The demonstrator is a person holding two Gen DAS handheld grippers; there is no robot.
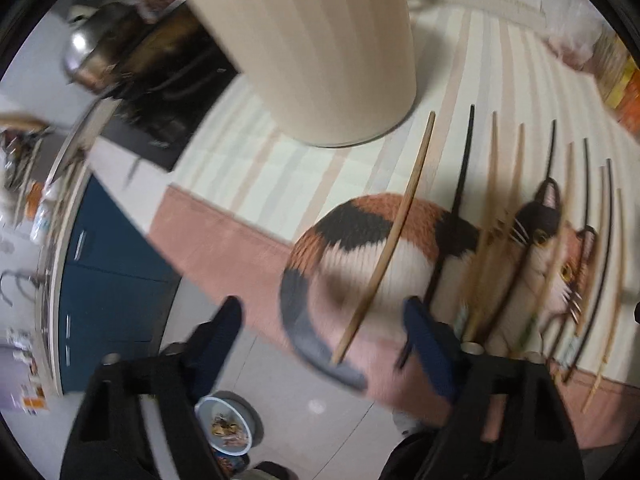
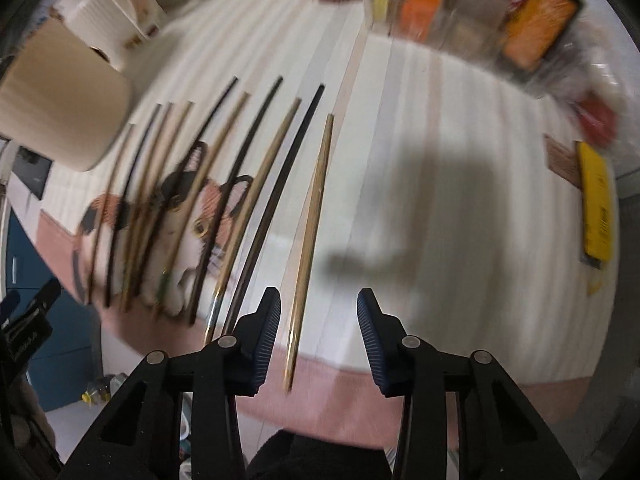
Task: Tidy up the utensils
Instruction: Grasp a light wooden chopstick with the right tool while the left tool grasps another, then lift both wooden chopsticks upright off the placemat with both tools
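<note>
Facing our two released claws, left (image 1: pixel 322 330) and right (image 2: pixel 318 322): chopsticks (image 2: pixel 256 184) side by side on cat-print bench mat (image 1: pixel 224 240).

light: soft, even | shadow: ahead of right claw (image 2: pixel 318 330) on bench (image 2: pixel 460 208) | blur: heavy motion | edges: fisheye warp, black vignette

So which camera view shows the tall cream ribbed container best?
The left wrist view: the tall cream ribbed container stands large and central there, its base on the striped mat. The right wrist view shows only part of it, blurred at the left edge.
</note>
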